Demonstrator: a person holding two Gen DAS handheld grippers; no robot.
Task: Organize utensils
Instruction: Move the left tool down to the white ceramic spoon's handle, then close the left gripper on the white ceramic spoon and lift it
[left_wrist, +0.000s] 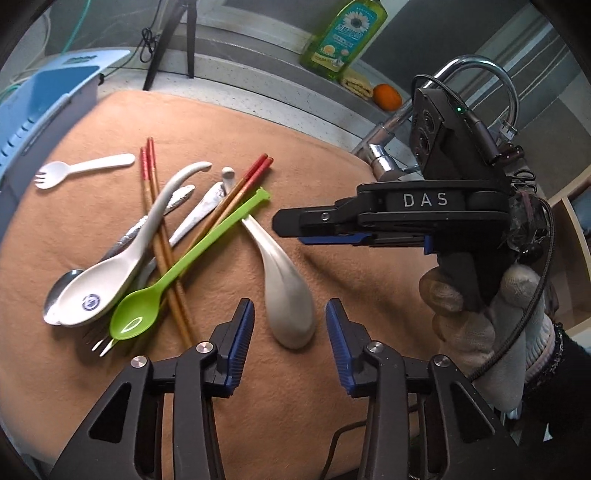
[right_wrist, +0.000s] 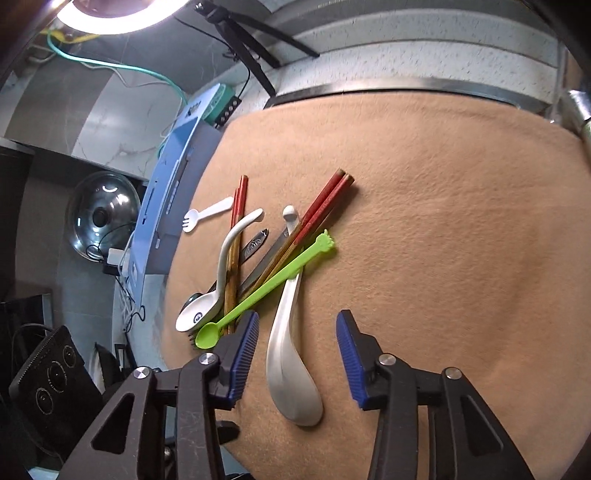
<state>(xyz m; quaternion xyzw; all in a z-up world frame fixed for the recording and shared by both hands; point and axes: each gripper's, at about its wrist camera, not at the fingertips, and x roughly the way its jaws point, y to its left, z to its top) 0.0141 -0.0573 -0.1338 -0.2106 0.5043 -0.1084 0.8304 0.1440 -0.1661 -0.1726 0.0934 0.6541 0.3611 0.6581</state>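
Both grippers, left (left_wrist: 290, 325) and right (right_wrist: 297, 334), hang open over the white spoon (left_wrist: 286, 295); its handle's under the green spoon (left_wrist: 177, 273), so lifting could drag the pile.

Both grippers tilted downward, jaws parted and empty: left gripper (left_wrist: 290, 325), right gripper (right_wrist: 297, 336) in a gloved hand (left_wrist: 480, 314).

A tan cloth (left_wrist: 314, 155) covers the worktop. On it, left of centre, lies a tangled heap: green plastic spoon (left_wrist: 136, 321), white ceramic spoons (left_wrist: 288, 295), red-tipped chopsticks (left_wrist: 236, 195), metal cutlery (left_wrist: 199, 214). A white plastic fork (left_wrist: 77, 170) lies apart, upper left.
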